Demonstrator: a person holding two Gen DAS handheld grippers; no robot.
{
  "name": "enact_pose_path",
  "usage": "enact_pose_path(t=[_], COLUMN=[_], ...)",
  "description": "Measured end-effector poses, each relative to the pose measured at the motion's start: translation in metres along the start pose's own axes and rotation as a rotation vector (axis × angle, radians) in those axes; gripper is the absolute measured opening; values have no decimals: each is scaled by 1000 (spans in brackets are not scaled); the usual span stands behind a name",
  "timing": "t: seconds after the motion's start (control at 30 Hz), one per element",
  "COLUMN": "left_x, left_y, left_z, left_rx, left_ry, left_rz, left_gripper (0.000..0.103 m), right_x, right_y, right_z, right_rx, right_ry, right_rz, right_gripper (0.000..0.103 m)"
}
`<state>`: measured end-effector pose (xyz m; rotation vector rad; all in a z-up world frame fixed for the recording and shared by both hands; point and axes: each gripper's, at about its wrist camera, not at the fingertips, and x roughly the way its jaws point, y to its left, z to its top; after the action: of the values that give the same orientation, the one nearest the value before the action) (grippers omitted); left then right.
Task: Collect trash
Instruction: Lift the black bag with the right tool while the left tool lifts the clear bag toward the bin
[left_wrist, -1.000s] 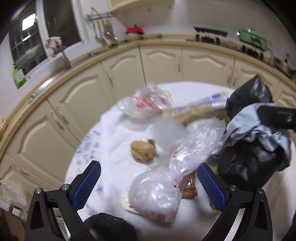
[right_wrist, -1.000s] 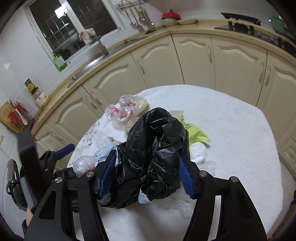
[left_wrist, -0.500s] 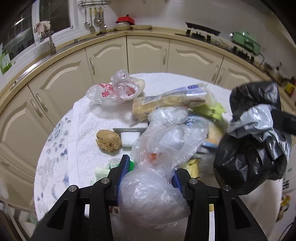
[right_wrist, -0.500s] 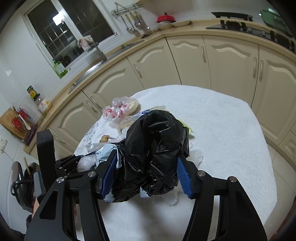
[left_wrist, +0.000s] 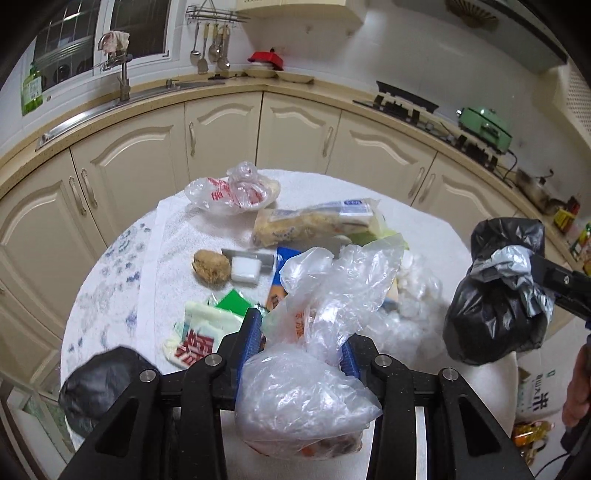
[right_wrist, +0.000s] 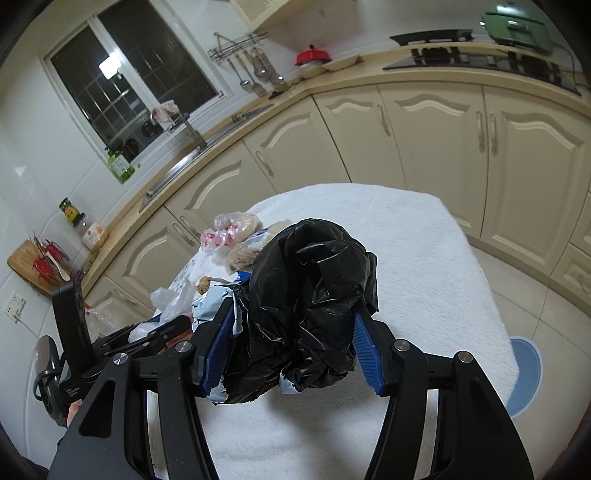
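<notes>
I see thin, crinkly clear plastic bag (left_wrist: 317, 317), glossy; black bin bag (right_wrist: 310, 295) shiny, wrinkled plastic; fluffy white towelling cloth (right_wrist: 406, 236) over the counter; ribbed blue pads (right_wrist: 365, 358), matt black tool.

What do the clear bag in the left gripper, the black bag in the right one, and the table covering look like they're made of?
Clear bag: thin glossy plastic film, see-through and wrinkled, with bright glints.
Black bag: thin opaque plastic, shiny on its crumpled folds.
Table covering: seems a white, matte, nubby, towel-like cloth.
</notes>
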<state>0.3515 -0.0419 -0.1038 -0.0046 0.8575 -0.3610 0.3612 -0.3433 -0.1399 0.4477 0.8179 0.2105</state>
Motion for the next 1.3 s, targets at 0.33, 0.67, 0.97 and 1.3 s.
enact_pose_path(t=[0.33,0.67,0.97,1.3], left_x=[42,23,30,-7], left_y=[-23,-2,-13,-28], left_z=[-1,-4,-29,-25], left_rx=[73,-31,41,30], left_ry=[126,104,225,89], left_rz=[51,-6,86,63], left_gripper=[52,21,53,25], right_x=[-8,-16,-21,-38], right_y=[-13,-23,-24,-31], right_z=[-14,-20,-23,-20], right_rx=[19,32,31,34], right_ry=[16,11,12,-29], right_rz=[18,20,31,26], right_gripper=[61,61,61,61])
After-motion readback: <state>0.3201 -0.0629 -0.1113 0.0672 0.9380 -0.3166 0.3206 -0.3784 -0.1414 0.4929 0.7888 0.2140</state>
